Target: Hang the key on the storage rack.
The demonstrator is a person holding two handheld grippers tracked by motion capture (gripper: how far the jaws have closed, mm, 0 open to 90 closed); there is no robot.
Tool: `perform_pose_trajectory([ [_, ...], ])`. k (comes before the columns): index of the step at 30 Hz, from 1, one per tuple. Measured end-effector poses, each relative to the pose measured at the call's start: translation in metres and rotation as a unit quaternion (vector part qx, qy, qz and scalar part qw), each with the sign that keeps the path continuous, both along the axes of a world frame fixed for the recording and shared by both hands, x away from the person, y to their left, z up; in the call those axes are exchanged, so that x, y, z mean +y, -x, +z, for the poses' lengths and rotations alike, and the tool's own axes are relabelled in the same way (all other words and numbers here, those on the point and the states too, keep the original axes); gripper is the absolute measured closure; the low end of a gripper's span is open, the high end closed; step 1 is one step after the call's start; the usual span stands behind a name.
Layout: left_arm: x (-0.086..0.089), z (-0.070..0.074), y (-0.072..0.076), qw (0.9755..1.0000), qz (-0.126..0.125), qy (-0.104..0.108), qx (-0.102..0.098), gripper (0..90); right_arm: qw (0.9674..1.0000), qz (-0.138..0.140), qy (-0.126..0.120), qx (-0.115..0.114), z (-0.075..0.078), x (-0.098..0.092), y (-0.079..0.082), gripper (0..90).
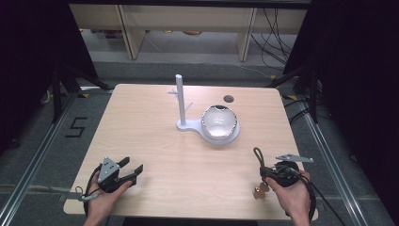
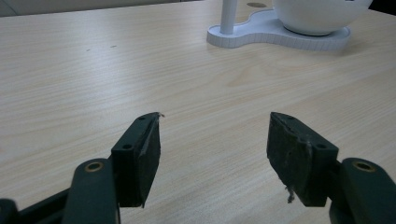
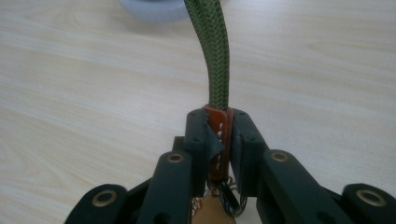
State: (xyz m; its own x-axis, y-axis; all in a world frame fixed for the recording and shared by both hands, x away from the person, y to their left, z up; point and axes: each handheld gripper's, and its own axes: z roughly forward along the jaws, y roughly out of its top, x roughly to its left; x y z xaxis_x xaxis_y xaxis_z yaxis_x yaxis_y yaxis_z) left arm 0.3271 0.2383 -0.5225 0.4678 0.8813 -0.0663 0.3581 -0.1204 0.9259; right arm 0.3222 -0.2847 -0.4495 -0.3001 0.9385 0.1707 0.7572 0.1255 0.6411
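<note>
The right gripper (image 3: 219, 135) clamped its fingers on a green-corded keychain (image 3: 215, 56) near the white stand (image 1: 208, 128); the left gripper's (image 2: 215, 154) fingers gaped apart over the bench (image 1: 155, 141).

wooden table (image 1: 155, 141), grey floor (image 1: 37, 136) (taped "5")

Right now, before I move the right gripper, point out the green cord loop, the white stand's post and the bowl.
green cord loop (image 3: 215, 56): right gripper view, braided strand above the shut jaws.
white stand's post (image 1: 179, 99): high view, middle of the upright shaft.
bowl (image 1: 218, 120): high view, shiny inside.
</note>
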Motion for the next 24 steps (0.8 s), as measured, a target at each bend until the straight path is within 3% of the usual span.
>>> perform_pose_trajectory([
  [1, 0.0, 0.0, 0.0, 1.0, -0.001, 0.0, 0.0, 34.4, 0.9996, 0.009, -0.005, -0.025, -0.001, -0.001, -0.001, 79.5],
  [2, 0.0, -0.001, -0.001, 1.0, -0.003, 0.002, -0.003, 34.4, 0.9996, 0.009, -0.014, -0.025, 0.0, 0.0, 0.0, 79.5],
  [5, 0.0, 0.0, 0.0, 1.0, -0.001, -0.002, -0.001, 34.4, 0.998, 0.01, -0.019, -0.059, -0.003, 0.002, 0.001, 79.5],
  [6, 0.0, 0.0, 0.0, 1.0, 0.0, -0.001, 0.0, 34.4, 0.9981, 0.004, -0.027, -0.056, -0.002, 0.004, 0.003, 79.5],
  [8, 0.0, -0.001, -0.001, 1.0, -0.002, 0.002, -0.002, 34.4, 0.9964, 0.021, -0.032, -0.076, -0.004, 0.003, 0.002, 79.5],
  [9, 0.0, 0.0, -0.001, 1.0, -0.002, 0.002, -0.002, 34.4, 0.9964, 0.003, -0.043, -0.074, -0.005, 0.006, 0.004, 79.5],
  [10, 0.0, -0.001, -0.001, 1.0, -0.002, 0.002, -0.002, 34.4, 0.9951, 0.018, -0.035, -0.091, -0.006, 0.004, 0.002, 79.5],
  [13, 0.0, 0.0, 0.0, 1.0, -0.001, -0.002, -0.001, 34.4, 0.9933, 0.01, -0.042, -0.107, -0.007, 0.005, 0.003, 79.5],
  [15, 0.0, -0.001, -0.001, 1.0, -0.002, 0.002, -0.002, 34.4, 0.9915, 0.01, -0.056, -0.117, -0.007, 0.007, 0.004, 79.5],
  [16, 0.0, 0.0, 0.0, 1.0, -0.002, 0.0, -0.003, 34.4, 0.9907, 0.024, -0.047, -0.126, -0.006, 0.005, 0.003, 79.5],
  [17, 0.0, 0.0, -0.001, 1.0, -0.003, 0.0, -0.003, 34.4, 0.9888, 0.016, -0.06, -0.136, -0.008, 0.007, 0.003, 79.5],
  [21, 0.0, 0.0, -0.001, 1.0, -0.003, 0.001, -0.003, 34.4, 0.984, 0.027, -0.068, -0.163, -0.006, 0.009, 0.003, 79.5],
  [23, 0.0, 0.0, 0.0, 1.0, 0.0, -0.001, -0.001, 34.4, 0.98, 0.029, -0.071, -0.184, -0.005, 0.011, 0.003, 79.6],
  [24, 0.0, 0.0, 0.0, 1.0, 0.0, 0.0, -0.001, 34.4, 0.9806, 0.023, -0.07, -0.181, -0.004, 0.012, 0.004, 79.6],
])
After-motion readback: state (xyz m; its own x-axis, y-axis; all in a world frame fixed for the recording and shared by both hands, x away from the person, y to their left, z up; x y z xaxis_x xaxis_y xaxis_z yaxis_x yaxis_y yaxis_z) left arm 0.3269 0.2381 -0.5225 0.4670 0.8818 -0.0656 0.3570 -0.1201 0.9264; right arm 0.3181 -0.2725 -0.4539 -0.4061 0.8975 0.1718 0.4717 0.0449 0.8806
